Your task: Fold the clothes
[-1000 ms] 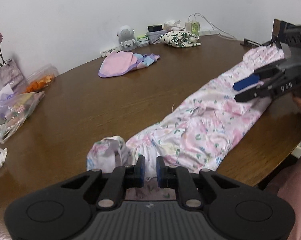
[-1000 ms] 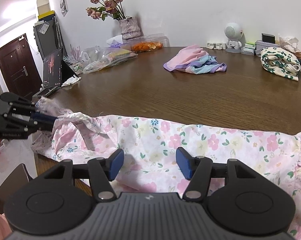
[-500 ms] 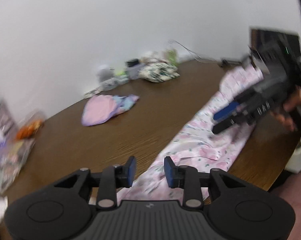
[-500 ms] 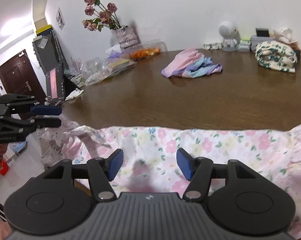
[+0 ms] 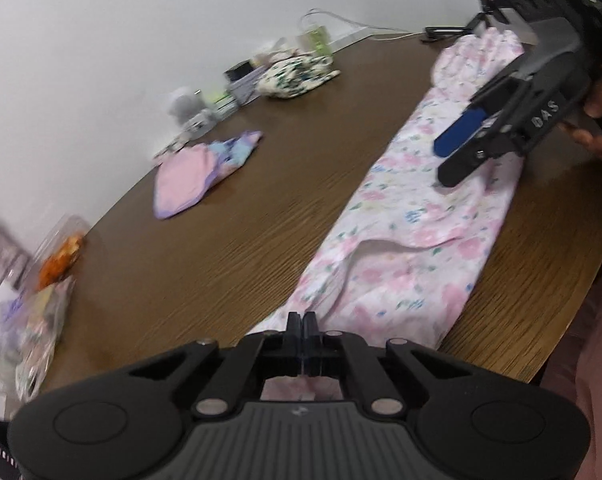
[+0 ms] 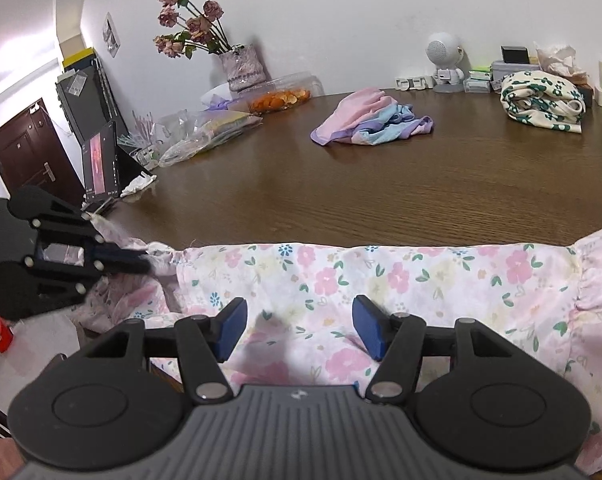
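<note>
Along the lower edge of the left wrist view, the left tongs [image 5: 303, 322] have just been closing and now stand fully together, with the near end of the floral garment [image 5: 405, 248] at their tips; blur makes it hard to be sure, but the right wrist view, at its left edge, suggests a ruffled hem is pinched between them. A second ago these tongs stood slightly apart over that bunched end, so the change is a grip taken. My reading is that one end is now secured and a fold or a straightening pull can follow.

At the upper right of the left wrist view, the right tongs [image 5: 457, 156] hover over the far part of the garment with their blue pads well apart, holding nothing; they have not shifted.

The garment lies stretched in one long strip along the near edge of the worktop [image 6: 381, 200].

Counts: one floral garment in hand, one pink and pastel heap [image 6: 371, 122] at centre, one cream bundle with green flowers [image 6: 543, 100] at upper right, so three cloth items; two tongs; one vase of flowers [image 6: 243, 66] at upper left
</note>
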`<state>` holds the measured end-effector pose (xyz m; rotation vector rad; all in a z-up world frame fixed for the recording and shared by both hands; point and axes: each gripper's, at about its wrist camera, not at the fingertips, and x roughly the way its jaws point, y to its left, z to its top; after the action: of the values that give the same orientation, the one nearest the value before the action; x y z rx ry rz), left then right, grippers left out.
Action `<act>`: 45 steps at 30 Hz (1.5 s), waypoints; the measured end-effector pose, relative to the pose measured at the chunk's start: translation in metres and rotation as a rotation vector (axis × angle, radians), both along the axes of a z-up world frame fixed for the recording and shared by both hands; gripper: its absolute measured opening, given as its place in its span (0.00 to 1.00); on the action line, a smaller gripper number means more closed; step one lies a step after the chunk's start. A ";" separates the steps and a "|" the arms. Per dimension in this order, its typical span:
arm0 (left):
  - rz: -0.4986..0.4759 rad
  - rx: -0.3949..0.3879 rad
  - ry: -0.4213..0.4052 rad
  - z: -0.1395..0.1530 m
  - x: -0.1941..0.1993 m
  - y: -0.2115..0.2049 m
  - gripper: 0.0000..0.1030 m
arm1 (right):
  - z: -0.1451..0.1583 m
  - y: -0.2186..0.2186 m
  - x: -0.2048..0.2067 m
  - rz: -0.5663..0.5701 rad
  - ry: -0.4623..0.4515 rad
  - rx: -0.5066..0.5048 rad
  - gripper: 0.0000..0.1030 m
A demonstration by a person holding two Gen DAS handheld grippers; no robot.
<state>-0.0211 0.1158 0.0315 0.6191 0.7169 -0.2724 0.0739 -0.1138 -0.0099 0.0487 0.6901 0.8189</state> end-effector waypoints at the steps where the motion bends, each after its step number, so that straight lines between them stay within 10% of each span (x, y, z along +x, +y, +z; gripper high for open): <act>1: -0.001 -0.004 0.005 0.000 -0.001 0.002 0.00 | 0.000 0.002 -0.001 0.003 -0.010 -0.010 0.58; 8: -0.023 -0.125 -0.054 0.025 -0.007 -0.003 0.32 | 0.012 -0.013 -0.012 -0.007 -0.058 0.007 0.60; 14: -0.136 -0.212 -0.096 0.036 -0.004 -0.039 0.36 | 0.024 -0.069 -0.027 -0.147 -0.108 -0.040 0.63; 22: -0.322 -0.149 0.029 -0.004 0.014 -0.103 0.33 | 0.030 -0.142 -0.031 -0.364 -0.165 -0.076 0.63; 26: -0.322 -0.101 0.057 -0.019 0.018 -0.112 0.02 | 0.025 -0.145 -0.025 -0.359 -0.166 -0.087 0.62; 38: -0.388 -0.070 0.011 -0.008 -0.006 -0.114 0.00 | 0.023 -0.151 -0.028 -0.395 -0.126 -0.118 0.54; 45: -0.349 -0.099 0.054 -0.024 0.007 -0.111 0.01 | 0.038 -0.112 -0.064 -0.093 -0.258 -0.258 0.54</act>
<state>-0.0144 0.0044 0.0074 0.6430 0.6406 -0.6456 0.0102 -0.2260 0.0285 -0.2526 0.5399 0.6276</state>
